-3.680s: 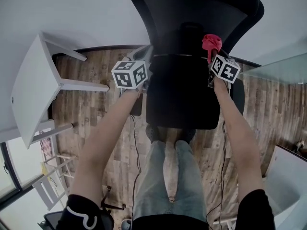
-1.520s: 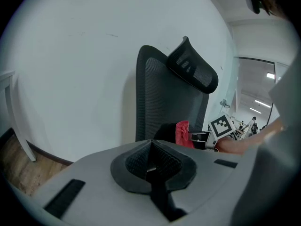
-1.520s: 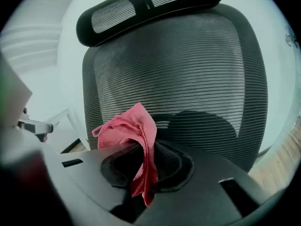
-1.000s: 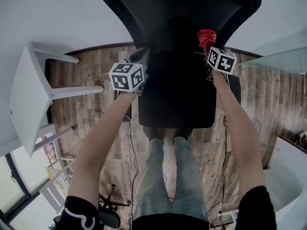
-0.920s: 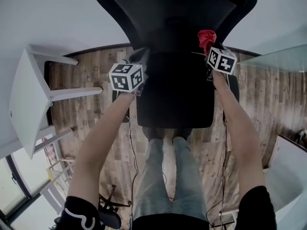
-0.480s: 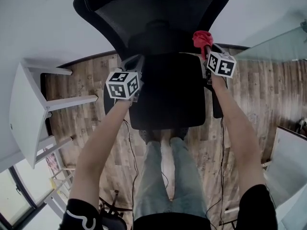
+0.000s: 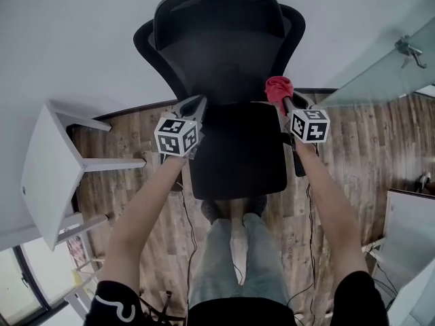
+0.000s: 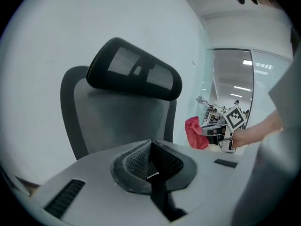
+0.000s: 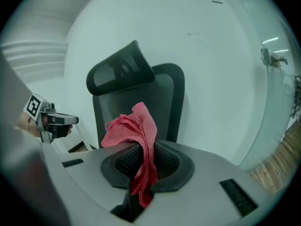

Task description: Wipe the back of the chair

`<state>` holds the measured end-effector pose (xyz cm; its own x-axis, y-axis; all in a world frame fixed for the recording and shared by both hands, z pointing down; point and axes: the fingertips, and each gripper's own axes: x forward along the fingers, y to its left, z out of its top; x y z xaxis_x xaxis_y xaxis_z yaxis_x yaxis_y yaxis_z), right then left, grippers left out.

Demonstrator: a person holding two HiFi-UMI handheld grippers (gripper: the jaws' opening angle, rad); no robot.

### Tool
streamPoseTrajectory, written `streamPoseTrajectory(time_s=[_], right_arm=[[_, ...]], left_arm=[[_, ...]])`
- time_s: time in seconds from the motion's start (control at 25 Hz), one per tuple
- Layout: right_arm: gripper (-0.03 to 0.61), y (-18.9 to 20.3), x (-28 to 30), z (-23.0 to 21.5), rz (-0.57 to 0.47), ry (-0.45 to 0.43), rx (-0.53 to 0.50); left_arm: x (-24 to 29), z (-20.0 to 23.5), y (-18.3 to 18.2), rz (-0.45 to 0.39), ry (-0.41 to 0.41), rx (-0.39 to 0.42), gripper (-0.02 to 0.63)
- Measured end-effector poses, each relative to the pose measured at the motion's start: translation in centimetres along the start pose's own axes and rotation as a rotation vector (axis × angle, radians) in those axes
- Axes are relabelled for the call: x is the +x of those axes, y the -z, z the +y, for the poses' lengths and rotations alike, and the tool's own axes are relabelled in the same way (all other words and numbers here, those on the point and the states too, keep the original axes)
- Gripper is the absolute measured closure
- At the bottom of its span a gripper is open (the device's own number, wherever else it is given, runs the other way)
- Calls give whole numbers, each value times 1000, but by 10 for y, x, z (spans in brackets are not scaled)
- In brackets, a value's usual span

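The right gripper [image 9: 145, 163] was clenched on a crumpled red cloth [image 9: 134, 126] that stood up out of its jaws, and the left gripper [image 8: 151, 166] was closed on nothing. In the head view, the left gripper hung at about 10 o'clock of the seat [image 7: 238, 155] and the right at about 2 o'clock. Beyond them at 12 o'clock rose the backrest [image 7: 221, 43] of the black mesh-backed office chair [image 7: 217, 80]. The cloth seemed just short of the backrest, so this looked like the approach, and the next move would call for pressing the cloth onto the mesh and stroking across it; no container showed in any view.
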<state>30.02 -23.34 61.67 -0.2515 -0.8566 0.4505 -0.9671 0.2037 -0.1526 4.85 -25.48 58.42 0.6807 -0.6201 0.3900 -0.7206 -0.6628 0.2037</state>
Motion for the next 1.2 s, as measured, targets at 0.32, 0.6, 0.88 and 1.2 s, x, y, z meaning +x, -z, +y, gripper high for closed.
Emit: streamPoseTrajectory(time_s=[0.32,0.6,0.88,1.2], right_arm=[[511,-82,-79,91,-105,-22,-102],[511,-145,-138,163,-155,-2,-271],[511,-171,-201,193,-203,-16,-256],[511,-146,-277,196,-210,-49,-189]], left_arm=[[-87,-18,-100,-100,65,85,589],[-176,-27,-146,-169,66,111,589],[-240,-61,-160,-220,37,113,589],[-282,-134,-148,-234,5,96,589]])
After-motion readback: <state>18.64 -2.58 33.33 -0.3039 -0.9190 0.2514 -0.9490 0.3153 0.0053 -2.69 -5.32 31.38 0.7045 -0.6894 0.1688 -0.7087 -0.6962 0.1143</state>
